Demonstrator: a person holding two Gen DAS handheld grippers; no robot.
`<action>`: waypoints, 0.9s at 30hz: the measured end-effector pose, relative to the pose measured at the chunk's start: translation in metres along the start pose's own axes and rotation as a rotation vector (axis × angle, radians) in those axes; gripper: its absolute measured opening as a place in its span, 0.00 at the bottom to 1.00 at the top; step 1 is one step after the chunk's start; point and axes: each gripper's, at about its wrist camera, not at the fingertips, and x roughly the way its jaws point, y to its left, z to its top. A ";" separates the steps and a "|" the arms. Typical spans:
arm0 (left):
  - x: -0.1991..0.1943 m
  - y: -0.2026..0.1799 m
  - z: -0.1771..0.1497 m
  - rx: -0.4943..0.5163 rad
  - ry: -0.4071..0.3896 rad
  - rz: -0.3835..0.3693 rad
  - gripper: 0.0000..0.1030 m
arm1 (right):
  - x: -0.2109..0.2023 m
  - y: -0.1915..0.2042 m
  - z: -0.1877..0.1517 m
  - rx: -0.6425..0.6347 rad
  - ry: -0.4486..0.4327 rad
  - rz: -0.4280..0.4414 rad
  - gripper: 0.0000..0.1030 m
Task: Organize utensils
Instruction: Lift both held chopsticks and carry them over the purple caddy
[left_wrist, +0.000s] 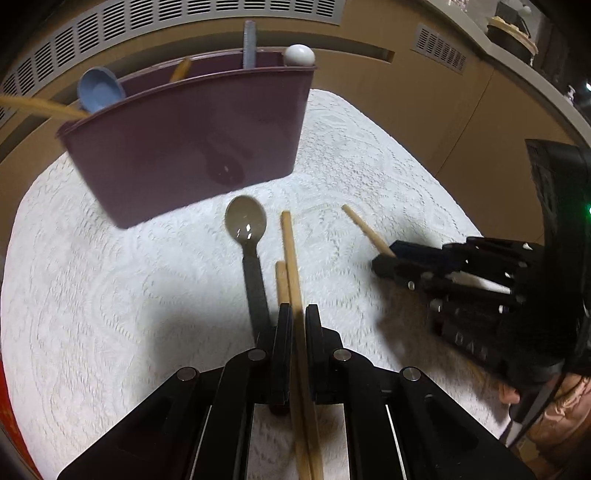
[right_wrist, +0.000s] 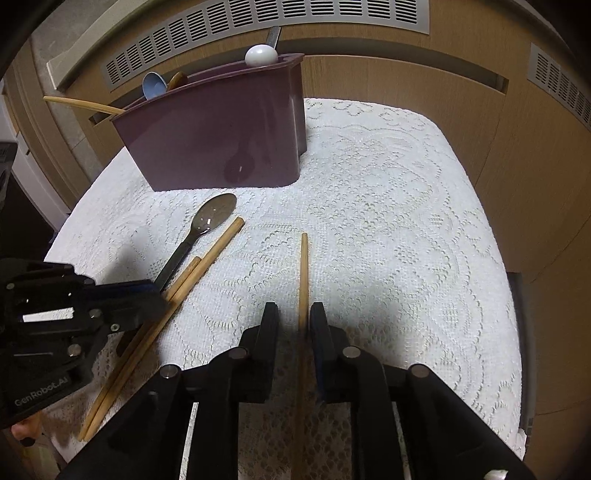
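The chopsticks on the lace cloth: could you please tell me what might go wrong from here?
1. The single chopstick sits loose between the right tool's jaws, so it may slip out when lifted.
2. The left tool is shut on the paired chopsticks, perhaps gripping only one; the other could stay behind or knock the grey spoon beside them.

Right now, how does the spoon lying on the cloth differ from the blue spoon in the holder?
The grey spoon lies flat on the lace cloth, outside the purple holder; the blue spoon stands inside it, bowl up. The grey spoon shows most of its dark handle; the blue spoon's handle is hidden in the holder. Both have rounded bowls.
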 end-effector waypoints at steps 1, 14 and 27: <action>0.003 -0.002 0.004 0.005 -0.001 0.008 0.08 | 0.000 0.001 0.000 -0.010 -0.001 -0.001 0.15; 0.042 -0.008 0.045 0.069 0.075 0.111 0.09 | -0.013 -0.018 -0.017 0.006 -0.019 0.033 0.06; 0.030 -0.022 0.027 0.097 0.100 -0.002 0.09 | -0.014 -0.028 -0.019 0.059 -0.001 0.039 0.08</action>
